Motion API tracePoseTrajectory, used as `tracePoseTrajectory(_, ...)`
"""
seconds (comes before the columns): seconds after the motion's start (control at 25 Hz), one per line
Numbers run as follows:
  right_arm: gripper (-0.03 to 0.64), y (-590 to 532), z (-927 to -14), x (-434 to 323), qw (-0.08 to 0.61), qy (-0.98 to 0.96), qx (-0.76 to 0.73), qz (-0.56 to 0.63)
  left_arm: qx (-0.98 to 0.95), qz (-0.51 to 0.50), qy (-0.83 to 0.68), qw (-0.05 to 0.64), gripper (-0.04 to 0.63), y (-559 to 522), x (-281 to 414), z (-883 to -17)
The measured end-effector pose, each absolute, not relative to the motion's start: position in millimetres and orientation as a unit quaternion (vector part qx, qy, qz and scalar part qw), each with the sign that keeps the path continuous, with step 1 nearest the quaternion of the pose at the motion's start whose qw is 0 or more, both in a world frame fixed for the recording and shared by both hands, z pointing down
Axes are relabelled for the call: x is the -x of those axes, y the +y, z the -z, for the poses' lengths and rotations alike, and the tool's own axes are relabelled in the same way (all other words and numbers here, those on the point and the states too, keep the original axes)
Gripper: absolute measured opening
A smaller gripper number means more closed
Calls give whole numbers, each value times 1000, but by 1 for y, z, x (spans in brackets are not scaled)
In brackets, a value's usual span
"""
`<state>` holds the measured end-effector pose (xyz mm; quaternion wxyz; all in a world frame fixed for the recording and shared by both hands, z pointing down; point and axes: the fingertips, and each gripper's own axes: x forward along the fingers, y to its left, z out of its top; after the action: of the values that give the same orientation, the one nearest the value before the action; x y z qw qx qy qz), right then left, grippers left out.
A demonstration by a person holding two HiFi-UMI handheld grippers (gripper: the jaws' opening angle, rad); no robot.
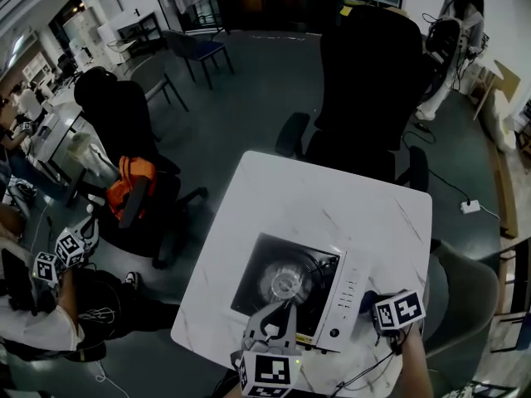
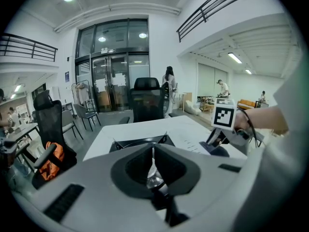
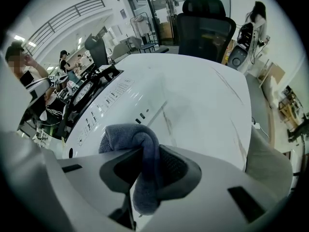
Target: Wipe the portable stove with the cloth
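The portable stove (image 1: 290,284) has a black top, a round burner and a white control strip along its right side; it sits near the front of the white marble table (image 1: 332,206). My left gripper (image 1: 280,315) is shut and holds nothing, hovering over the stove's near edge (image 2: 140,141). To the right of the control strip, my right gripper (image 1: 377,305) is shut on a grey-blue cloth (image 3: 128,134). The cloth folds over the jaws and hangs close above the tabletop beside the stove's white panel (image 3: 108,108). In the left gripper view the right gripper (image 2: 217,140) holds the dark cloth (image 2: 223,152) low beside the stove.
A black office chair (image 1: 365,81) stands at the table's far side. A grey chair (image 1: 465,297) is at the right, and a black chair with an orange item (image 1: 133,181) at the left. A person (image 1: 460,31) stands far back. A power strip (image 1: 470,207) lies on the floor.
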<state>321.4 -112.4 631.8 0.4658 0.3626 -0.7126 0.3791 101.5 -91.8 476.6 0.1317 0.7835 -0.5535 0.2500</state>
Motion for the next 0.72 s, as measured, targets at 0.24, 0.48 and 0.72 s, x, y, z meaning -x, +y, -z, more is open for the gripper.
tracePoseTrajectory(0.24,106,-127,-632,-325,468,-714,-361,-374,-787,-249,-549,131,21,-107,-115,-477)
tracePoseTrajectory(0.48,104,-147,-629,-327,468,-716,-362,-370,-793,-246,-542,129,21,-121,-126,-474)
tracePoseTrajectory(0.72,105,-166,-633,-331,466,-718,-364,-368,-792,-247,-542,133,21,-130,-132,-479)
